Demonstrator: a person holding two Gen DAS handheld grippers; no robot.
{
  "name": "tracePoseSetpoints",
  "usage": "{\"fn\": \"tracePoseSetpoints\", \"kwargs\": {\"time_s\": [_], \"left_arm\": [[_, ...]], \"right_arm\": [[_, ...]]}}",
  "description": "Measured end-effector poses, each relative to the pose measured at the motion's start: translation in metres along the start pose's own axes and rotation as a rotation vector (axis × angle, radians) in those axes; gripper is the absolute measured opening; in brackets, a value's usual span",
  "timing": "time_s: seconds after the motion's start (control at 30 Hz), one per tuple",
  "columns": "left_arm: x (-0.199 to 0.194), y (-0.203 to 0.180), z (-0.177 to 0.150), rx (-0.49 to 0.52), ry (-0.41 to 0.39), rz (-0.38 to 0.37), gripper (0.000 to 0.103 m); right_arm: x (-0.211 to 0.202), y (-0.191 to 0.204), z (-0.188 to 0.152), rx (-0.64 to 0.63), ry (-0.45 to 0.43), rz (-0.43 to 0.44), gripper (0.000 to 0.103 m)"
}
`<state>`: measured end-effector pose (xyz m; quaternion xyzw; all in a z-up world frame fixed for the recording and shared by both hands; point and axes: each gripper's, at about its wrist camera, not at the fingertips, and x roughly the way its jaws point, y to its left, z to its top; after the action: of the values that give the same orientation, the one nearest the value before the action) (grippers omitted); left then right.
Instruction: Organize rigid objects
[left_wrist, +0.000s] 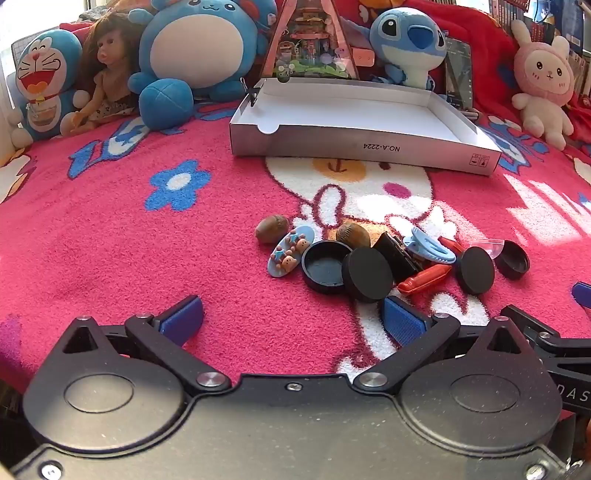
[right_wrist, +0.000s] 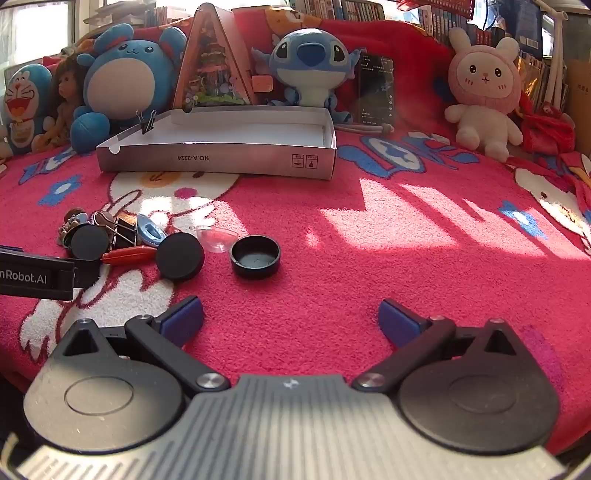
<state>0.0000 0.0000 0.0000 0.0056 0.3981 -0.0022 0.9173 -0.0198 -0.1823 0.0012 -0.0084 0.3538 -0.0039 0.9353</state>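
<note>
Pink blanket (left_wrist: 110, 240); both grippers' fingers (left_wrist: 183, 319) wide, empty.

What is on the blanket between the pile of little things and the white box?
Nothing: in both views only bare blanket separates the pile from the white box.

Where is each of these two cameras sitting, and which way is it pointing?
Left wrist view: rides on the left gripper, looking forward and down along its open blue-padded fingers at the pile of small things, black caps among them; the right gripper's edge shows at far right.
Right wrist view: rides on the right gripper, aimed the same way from further right, fingers open over bare blanket; the left gripper's tip shows at left.
Shared: the pile, the empty cardboard box and the plush toys behind.
</note>
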Motion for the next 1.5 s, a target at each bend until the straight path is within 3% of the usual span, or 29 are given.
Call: {"fn": "tracePoseSetpoints", "kwargs": {"time_s": [1.5], "left_arm": [[0.0014, 0.001, 0.001, 0.001, 0.01, 0.001, 0.103]], "right_arm": [[0.0026, -0.0019, -0.0001, -0.014, 0.015, 0.01, 0.103]]}}
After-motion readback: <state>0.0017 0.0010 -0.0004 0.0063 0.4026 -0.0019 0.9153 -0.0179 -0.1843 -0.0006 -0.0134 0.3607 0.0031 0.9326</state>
